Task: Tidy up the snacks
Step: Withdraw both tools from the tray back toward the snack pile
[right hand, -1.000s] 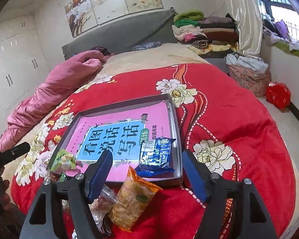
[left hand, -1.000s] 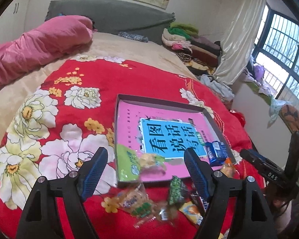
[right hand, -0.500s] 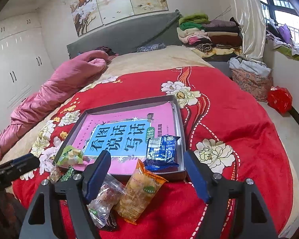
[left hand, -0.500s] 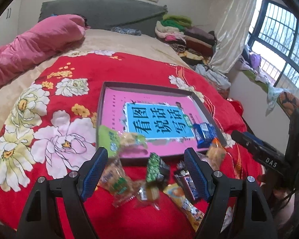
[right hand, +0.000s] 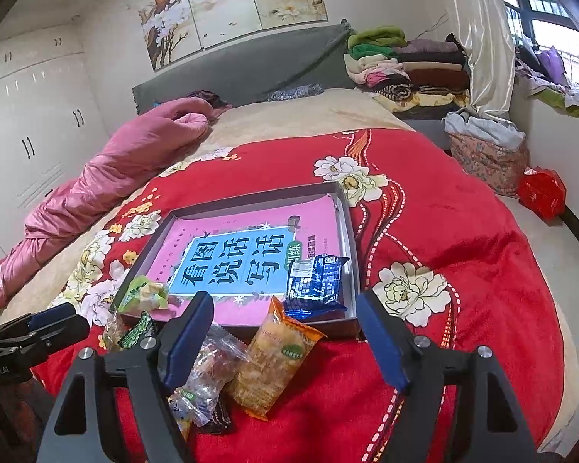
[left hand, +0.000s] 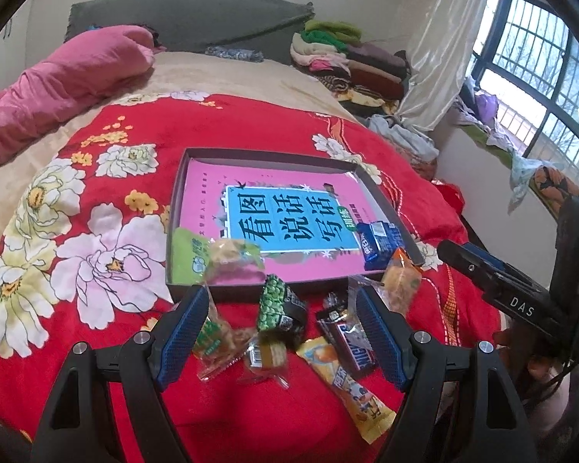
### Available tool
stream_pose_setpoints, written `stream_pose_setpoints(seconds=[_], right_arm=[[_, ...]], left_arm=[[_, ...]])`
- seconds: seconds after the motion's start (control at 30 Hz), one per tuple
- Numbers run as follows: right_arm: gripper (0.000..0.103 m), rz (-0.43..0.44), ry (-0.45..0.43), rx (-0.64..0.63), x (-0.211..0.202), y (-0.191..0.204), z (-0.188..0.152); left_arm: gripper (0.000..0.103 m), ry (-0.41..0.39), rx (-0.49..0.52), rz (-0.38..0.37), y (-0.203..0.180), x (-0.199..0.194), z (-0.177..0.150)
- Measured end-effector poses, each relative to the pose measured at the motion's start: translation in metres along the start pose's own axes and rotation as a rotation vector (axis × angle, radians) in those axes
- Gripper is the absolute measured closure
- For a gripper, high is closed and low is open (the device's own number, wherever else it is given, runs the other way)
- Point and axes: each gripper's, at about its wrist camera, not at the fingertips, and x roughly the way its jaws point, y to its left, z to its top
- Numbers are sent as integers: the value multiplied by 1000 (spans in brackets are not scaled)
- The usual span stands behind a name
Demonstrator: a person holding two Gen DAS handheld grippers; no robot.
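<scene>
A shallow grey box (left hand: 251, 153) (right hand: 349, 231) lined with a pink and blue book cover lies on the red floral blanket. In it are a blue packet (left hand: 378, 245) (right hand: 316, 281) and a green packet (left hand: 208, 254) (right hand: 144, 295). Loose snacks lie before its near edge: a dark green packet (left hand: 278, 306), a clear cookie packet (left hand: 216, 341), a chocolate bar (left hand: 351, 341), a yellow bar (left hand: 351, 386) and an orange packet (right hand: 274, 359). My left gripper (left hand: 281, 343) is open above the loose snacks. My right gripper (right hand: 285, 343) is open over the orange packet.
A pink duvet (left hand: 58, 81) lies at the bed's far left. Folded clothes (right hand: 401, 61) are stacked at the far right by the curtain. The bed's edge drops to the floor on the right, where a red bag (right hand: 542, 193) sits.
Both grippers have pulled back toward the near edge of the bed, so more loose snacks show in front of the box. Both stay open and empty.
</scene>
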Motion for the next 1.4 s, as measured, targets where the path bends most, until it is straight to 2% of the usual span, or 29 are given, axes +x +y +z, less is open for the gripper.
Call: stream_pose_setpoints(seconds=[0.5,0.83,1.2,1.4], right_arm=[[26,-2,6,30,-7,-6,-6],[26,3,52,69,-4,-9,-17],[26,26,107,107,3,-11,-29],[26,-7,132,128,13,-16,-33]], left_arm=[[23,79,21,-38,-14,9,-17],[23,147,59,-63,-31,19,-33],[23,210,56,-84,-36,32,-44],[23,251,66,-94,-42,42,-52]])
